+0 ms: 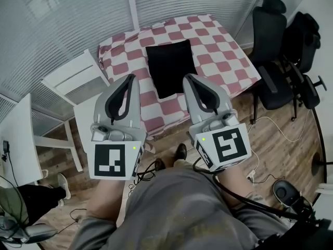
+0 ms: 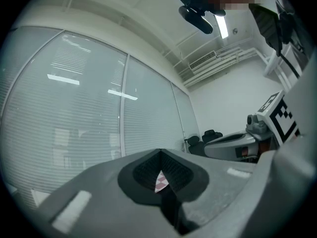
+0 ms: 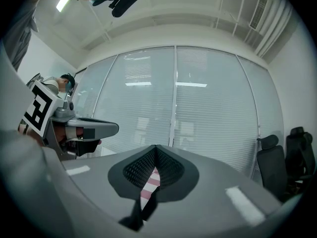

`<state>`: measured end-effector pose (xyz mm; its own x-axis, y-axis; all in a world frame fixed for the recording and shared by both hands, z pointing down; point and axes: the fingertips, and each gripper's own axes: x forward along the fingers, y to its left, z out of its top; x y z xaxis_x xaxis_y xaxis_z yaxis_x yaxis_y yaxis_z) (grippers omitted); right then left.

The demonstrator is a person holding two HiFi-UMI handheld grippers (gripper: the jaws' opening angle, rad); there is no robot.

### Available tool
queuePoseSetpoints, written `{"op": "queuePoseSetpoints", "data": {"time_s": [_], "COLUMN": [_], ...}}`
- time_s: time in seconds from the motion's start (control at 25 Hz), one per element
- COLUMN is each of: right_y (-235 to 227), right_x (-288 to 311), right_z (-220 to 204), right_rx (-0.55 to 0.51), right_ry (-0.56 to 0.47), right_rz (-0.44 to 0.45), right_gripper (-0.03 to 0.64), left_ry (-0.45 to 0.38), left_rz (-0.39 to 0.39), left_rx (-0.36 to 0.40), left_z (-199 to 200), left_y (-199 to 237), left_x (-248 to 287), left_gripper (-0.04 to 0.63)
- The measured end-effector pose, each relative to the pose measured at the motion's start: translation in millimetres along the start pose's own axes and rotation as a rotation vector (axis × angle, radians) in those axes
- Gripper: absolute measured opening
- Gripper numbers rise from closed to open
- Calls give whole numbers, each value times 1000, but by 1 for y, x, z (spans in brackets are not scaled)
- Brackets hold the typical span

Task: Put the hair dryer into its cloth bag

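So, both grippers are held up side by side over the near edge of the bench, which wears a red-and-white checked cloth with a soft draped hem. The cloth bag is matte black, flat and roughly rectangular. It lies about mid-bench with its long sides running from the far edge toward the near edge, and its near end shows between the two grippers. The left gripper is smooth grey plastic tapering to a point, with a black ribbed pad lining and a marker cube at the back. In the left gripper view its jaws meet at the tips with nothing between them, and only a sliver of checked cloth shows through the slot behind. The right gripper has the same build. In the right gripper view its jaws are also closed tip to tip and empty, with striped cloth showing in the slit. Neither gripper touches the bag. A white slatted chair stands off the bench's left edge, and black mesh office chairs stand off its right edge. The floor is wood plank with a thin pale cable across it. Frosted panels with horizontal blinds lie beyond the far edge. Grey trousers and black shoes show below the grippers.
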<state>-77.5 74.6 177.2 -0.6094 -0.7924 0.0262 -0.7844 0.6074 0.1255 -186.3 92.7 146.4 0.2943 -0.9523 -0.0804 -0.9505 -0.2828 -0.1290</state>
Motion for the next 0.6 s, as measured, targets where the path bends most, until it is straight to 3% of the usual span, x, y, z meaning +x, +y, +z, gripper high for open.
{"op": "queuePoseSetpoints", "data": {"time_s": [0.6], "right_y": [1], "right_x": [0], "right_z": [-2], "right_rx": [1], "right_ry": [9], "right_rz": [-26], "right_gripper": [26], "left_ry": [10], "left_rz": [-42], "left_rx": [-1], "left_z": [-4], "left_y": [-3], "left_x": [3], "left_gripper": [0]}}
